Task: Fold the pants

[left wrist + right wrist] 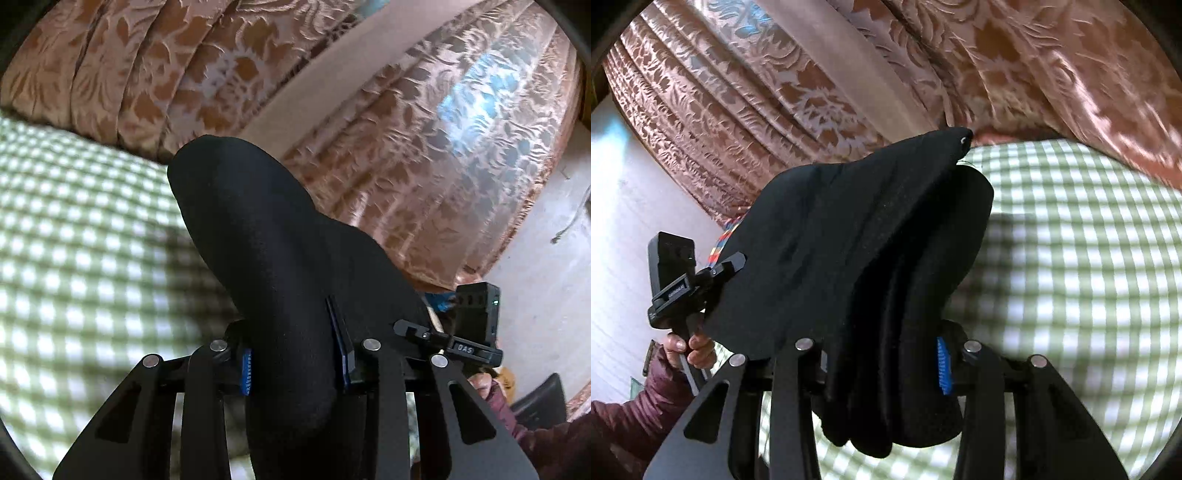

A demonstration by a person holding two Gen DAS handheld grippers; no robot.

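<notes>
Matt black knit pants [266, 236]; shiny brocade curtain [424, 140]; checked cotton sheet [81, 236]

Black pants [266, 240]; green-and-white checked bedcover [81, 258]; curtains [424, 155] pinkish-tan with rust leaf pattern, perhaps floral; maroon sleeve [639, 413]; blue finger pads [943, 365]

Daylit, motion-blurred checked cloth [85, 266], fisheye-dark corners, curtain [461, 155] glare.

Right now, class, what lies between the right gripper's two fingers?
Bunched black pants fill the right gripper, blue pads pressing them; the right wrist view shows it.
</notes>
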